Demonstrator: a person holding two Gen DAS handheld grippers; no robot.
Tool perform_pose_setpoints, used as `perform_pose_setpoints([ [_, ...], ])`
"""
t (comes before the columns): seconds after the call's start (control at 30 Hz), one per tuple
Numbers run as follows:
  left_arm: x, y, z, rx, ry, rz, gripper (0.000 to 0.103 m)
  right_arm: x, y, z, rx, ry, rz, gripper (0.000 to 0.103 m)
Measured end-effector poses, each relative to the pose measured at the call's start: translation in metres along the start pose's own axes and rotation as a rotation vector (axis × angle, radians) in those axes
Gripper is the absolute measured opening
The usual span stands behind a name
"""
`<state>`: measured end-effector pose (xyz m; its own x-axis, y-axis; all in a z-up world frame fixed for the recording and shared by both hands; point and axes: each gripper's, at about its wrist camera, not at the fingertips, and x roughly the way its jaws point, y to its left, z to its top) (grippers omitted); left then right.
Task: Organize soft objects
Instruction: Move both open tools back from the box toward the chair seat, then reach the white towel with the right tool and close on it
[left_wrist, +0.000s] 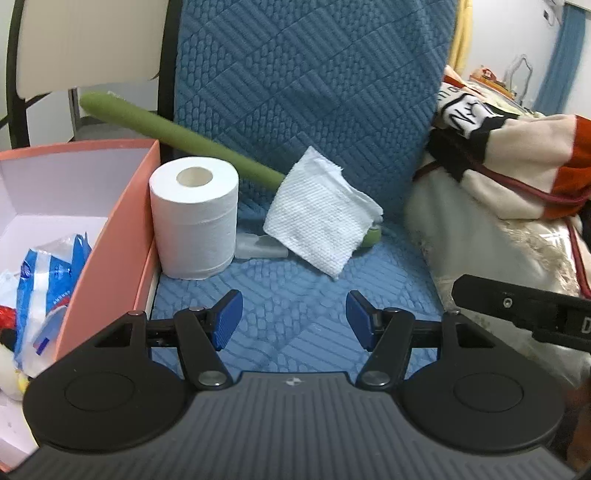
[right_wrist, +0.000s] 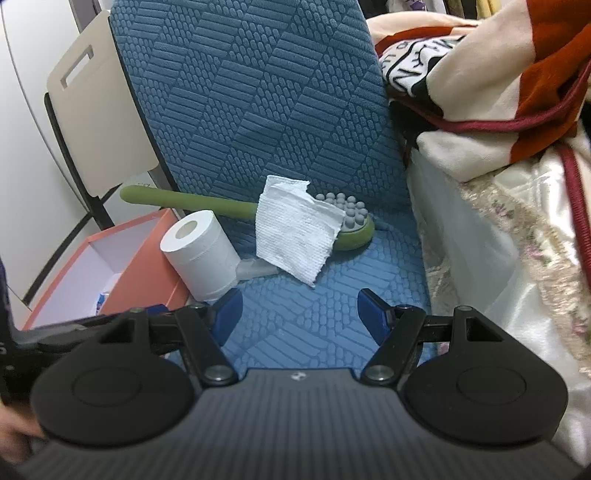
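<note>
A white toilet paper roll (left_wrist: 194, 216) stands upright on the blue quilted seat (left_wrist: 295, 314), against the pink box (left_wrist: 122, 229). A folded white paper towel (left_wrist: 319, 214) leans on a green massage brush (left_wrist: 177, 136) with a grey knobbed head (right_wrist: 349, 214). My left gripper (left_wrist: 293, 319) is open and empty, short of the roll and the towel. My right gripper (right_wrist: 299, 314) is open and empty, in front of the towel (right_wrist: 295, 230) and the roll (right_wrist: 201, 251). The right gripper's body shows in the left wrist view (left_wrist: 524, 306).
The pink box (right_wrist: 147, 254) holds a blue and white plastic packet (left_wrist: 48, 273) and other small items. A small clear plastic piece (left_wrist: 258, 247) lies behind the roll. Piled blankets and clothes (left_wrist: 498, 177) fill the right side. A cream chair back (right_wrist: 99, 103) stands behind on the left.
</note>
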<state>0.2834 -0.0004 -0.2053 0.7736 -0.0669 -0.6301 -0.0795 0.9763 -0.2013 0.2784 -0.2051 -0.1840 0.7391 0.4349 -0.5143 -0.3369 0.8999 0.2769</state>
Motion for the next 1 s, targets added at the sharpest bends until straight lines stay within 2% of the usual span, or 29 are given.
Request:
perform_pose_setpoints([
  [0.17,0.021,0.0,0.003,0.011,0.018,0.038,0.068,0.02,-0.012,0.004,0.08,0.023,0.024,0.071],
  [0.37,0.047,0.001,0.005,0.031,0.03,0.07,0.068,0.042,-0.018,0.007,0.12,0.052,0.039,0.071],
  [0.47,0.057,0.003,0.009,0.013,0.044,0.061,0.068,0.052,-0.021,0.008,0.137,0.073,0.041,0.071],
  [0.7,0.083,0.003,0.012,0.041,0.062,0.08,0.068,0.077,-0.025,0.016,0.175,0.091,0.054,0.071],
  [1.0,0.106,0.0,0.02,0.053,0.075,0.085,0.068,0.11,-0.038,0.028,0.299,0.118,0.085,0.071],
])
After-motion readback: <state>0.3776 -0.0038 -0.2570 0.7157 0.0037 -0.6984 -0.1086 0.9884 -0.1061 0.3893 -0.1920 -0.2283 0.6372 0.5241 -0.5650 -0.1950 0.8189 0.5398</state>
